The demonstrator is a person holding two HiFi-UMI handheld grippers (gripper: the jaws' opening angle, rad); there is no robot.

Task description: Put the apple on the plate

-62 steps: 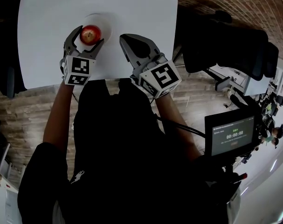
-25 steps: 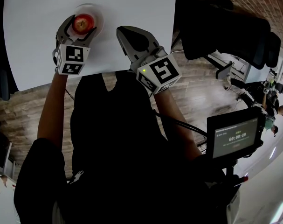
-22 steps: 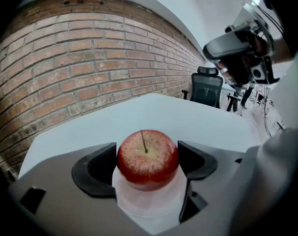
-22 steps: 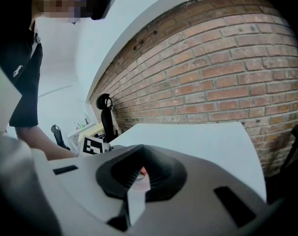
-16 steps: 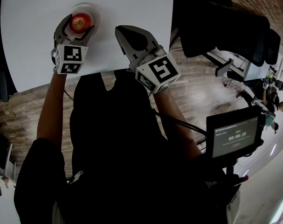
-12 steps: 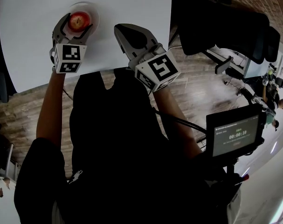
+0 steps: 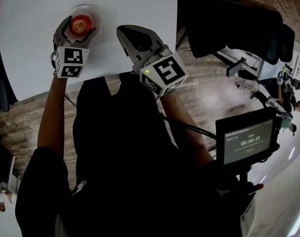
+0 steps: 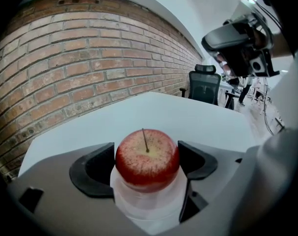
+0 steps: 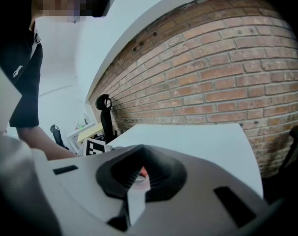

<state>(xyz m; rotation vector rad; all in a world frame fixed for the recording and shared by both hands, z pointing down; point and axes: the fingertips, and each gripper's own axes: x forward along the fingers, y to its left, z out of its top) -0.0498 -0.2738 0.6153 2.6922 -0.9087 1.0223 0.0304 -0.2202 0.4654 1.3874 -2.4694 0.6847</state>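
A red apple (image 7: 81, 24) rests on a small white plate (image 7: 96, 14) near the far left of the white table (image 7: 31, 58). My left gripper (image 7: 79, 25) is shut on the apple, one jaw on each side. In the left gripper view the apple (image 8: 147, 156) stands stem up on the plate (image 8: 144, 205), and both dark pads (image 8: 97, 168) touch it. My right gripper (image 7: 122, 31) hovers over the table to the right of the plate, shut and empty. Through a small gap in the right gripper (image 9: 138, 175) a bit of the apple (image 9: 143, 171) shows.
The table's near edge runs just beyond the person's body. An office chair (image 7: 229, 28) stands right of the table, and a small monitor (image 7: 244, 141) sits lower right. A brick wall (image 8: 65, 58) lies beyond the table's far side.
My left gripper has carried the apple forward and left, from the plate's near edge to over its middle. The right gripper stayed shut and barely shifted.
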